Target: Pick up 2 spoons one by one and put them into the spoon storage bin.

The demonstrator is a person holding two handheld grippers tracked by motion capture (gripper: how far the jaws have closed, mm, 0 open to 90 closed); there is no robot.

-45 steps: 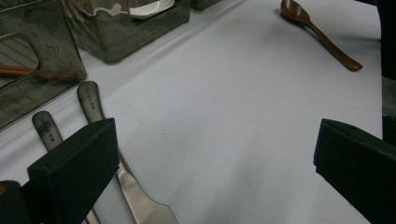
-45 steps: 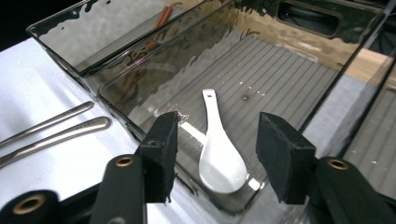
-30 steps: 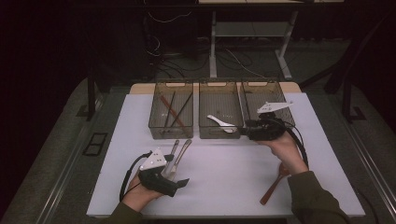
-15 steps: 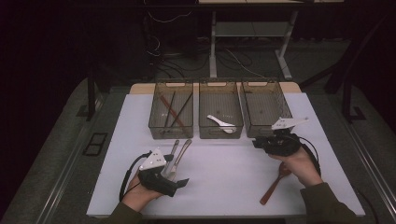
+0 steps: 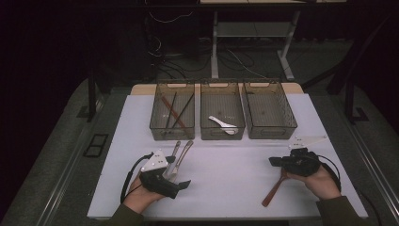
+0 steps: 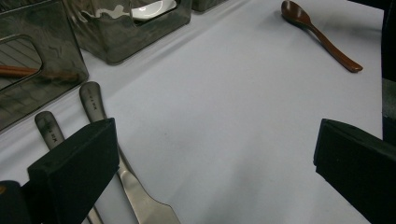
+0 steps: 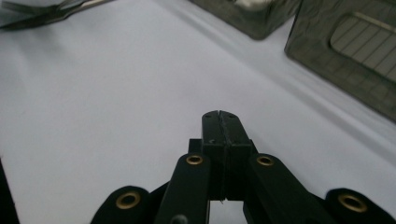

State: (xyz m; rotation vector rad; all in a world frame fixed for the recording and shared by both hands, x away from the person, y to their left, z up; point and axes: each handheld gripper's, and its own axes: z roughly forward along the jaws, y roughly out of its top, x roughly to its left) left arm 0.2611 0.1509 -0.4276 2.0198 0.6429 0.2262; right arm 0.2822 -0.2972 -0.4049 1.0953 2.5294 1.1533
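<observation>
While closed on nothing, right gripper (image 7: 219, 116) overhangs wooden spoon (image 5: 275, 188).

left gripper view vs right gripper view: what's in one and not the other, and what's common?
Left gripper view: the left gripper with its jaws wide open, the brown wooden spoon lying on the table, and a reddish stick in the leftmost tray.
Right gripper view: the right gripper with its jaws shut on nothing, and the rightmost tray.
Both: the white table, the metal cutlery, the middle tray.
</observation>
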